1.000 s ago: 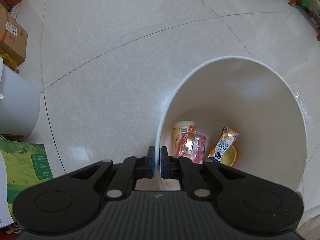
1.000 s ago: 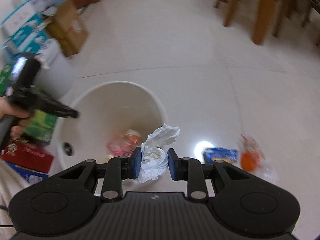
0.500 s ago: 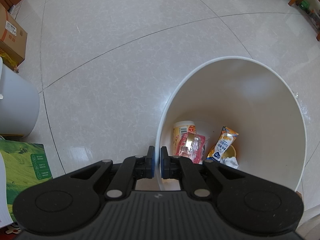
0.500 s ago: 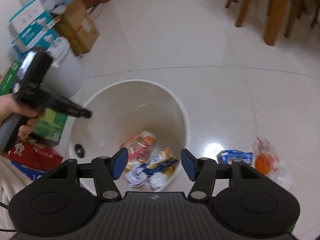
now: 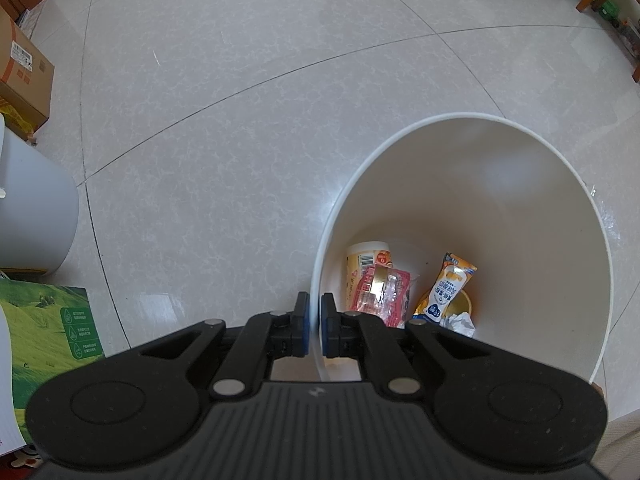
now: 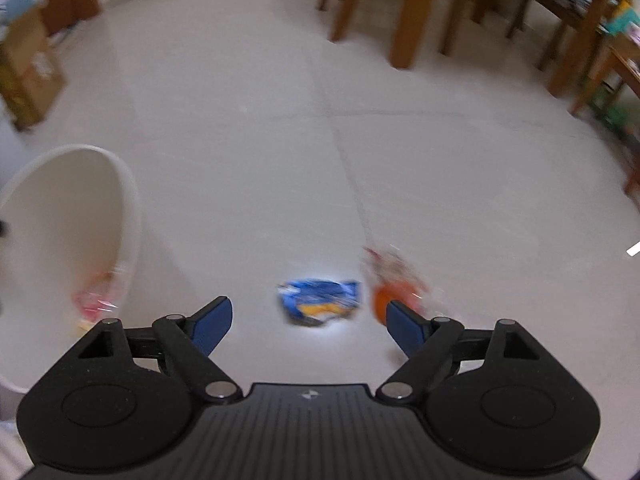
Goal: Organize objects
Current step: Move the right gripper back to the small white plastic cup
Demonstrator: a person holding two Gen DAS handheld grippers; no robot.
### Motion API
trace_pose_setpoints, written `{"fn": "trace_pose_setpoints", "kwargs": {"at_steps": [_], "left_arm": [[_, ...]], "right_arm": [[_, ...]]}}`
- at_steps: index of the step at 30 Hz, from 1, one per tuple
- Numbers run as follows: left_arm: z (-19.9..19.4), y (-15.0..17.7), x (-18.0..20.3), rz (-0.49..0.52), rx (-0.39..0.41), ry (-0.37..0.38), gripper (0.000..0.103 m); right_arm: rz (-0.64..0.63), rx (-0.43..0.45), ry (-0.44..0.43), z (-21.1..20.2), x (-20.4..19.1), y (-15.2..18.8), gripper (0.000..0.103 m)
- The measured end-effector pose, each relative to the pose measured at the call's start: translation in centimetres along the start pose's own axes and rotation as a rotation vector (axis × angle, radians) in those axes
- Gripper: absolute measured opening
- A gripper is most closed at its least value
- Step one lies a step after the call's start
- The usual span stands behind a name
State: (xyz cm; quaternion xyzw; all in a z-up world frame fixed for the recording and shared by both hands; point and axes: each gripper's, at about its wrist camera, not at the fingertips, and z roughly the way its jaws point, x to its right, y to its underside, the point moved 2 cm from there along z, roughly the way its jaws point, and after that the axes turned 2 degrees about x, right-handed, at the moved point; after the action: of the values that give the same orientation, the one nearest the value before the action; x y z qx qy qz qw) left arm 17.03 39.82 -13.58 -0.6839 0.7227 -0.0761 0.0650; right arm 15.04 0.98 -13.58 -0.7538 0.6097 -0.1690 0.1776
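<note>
Swung rightward off the bin, open right tongs frame a blue wrapper; left tongs pinch the bin's rim; print unreadable.

On the pale tiled floor, a brown cardboard box stands beyond a grey plastic bin, with a green printed carton just nearer.

home room, pale tiled floor, wooden table legs, cardboard boxes
</note>
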Motion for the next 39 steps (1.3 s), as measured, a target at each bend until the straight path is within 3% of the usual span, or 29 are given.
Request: {"fn": "trace_pose_setpoints", "kwargs": {"at_steps": [4, 8, 12, 15, 23, 39], "left_arm": [[0.0, 0.0, -0.1, -0.002, 0.0, 0.001, 0.003], [0.0, 0.0, -0.1, 0.003, 0.001, -0.002, 0.003], [0.1, 0.0, 0.0, 0.005, 0.001, -0.004, 0.003], [0.1, 0.0, 0.1, 0.006, 0.001, -0.007, 0.003], [0.0, 0.0, 0.1, -0.001, -0.002, -0.001, 0.003], [0.0, -0.1, -0.2, -0.004, -0.006, 0.0, 0.003]], "right_arm": [[0.065, -0.063, 0.085, 3.3, 3.5, 2.1, 0.088], [0.191, -0.183, 0.135, 7.3, 7.3, 5.0, 0.088], [0.33, -0.283, 0.137, 10.5, 10.3, 8.2, 0.088], [0.357, -0.334, 0.136, 12.0, 11.4, 9.7, 0.088], [0.381, -0.373, 0.125, 15.5, 13.1, 11.9, 0.087], [0.36, -0.439, 0.145, 21.2, 13.6, 14.6, 0.059]]}}
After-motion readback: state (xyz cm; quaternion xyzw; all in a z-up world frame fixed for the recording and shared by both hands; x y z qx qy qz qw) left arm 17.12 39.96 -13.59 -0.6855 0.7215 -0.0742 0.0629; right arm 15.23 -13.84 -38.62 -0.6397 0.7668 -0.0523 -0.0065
